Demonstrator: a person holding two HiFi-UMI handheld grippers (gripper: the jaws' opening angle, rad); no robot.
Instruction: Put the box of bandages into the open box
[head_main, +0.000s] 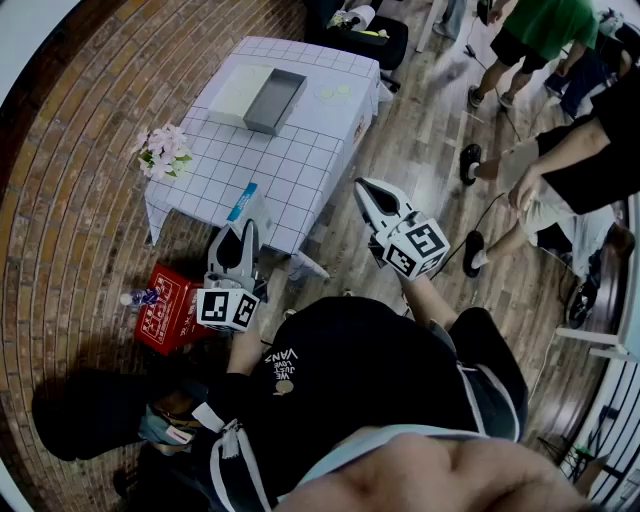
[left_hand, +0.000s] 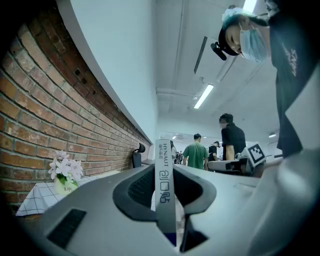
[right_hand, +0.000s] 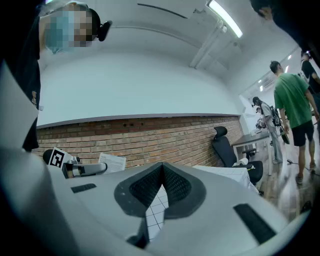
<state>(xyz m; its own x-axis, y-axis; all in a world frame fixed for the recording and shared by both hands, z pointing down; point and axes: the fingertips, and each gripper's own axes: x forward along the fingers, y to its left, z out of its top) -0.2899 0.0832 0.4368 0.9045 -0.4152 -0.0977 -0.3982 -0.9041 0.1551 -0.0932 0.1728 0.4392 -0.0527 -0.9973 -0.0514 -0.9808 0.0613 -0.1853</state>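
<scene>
Bandage box (head_main: 243, 202) is clamped in my left gripper (head_main: 243, 228). The left gripper view shows it edge-on, with a pad pressed on each flat side and the printed edge sticking up past the tips. Only the head view shows the open box (head_main: 272, 100): it sits ahead of the left gripper, well apart, at the far end of the table (head_main: 270, 165), with its lid (head_main: 232, 95) touching it on the left. Flowers (left_hand: 64, 172) are ahead-left of that gripper. My right gripper (head_main: 363, 190) is just beside the left one, to its right. Its own view shows the tips together with nothing between them, only checked cloth through the gap below.
</scene>
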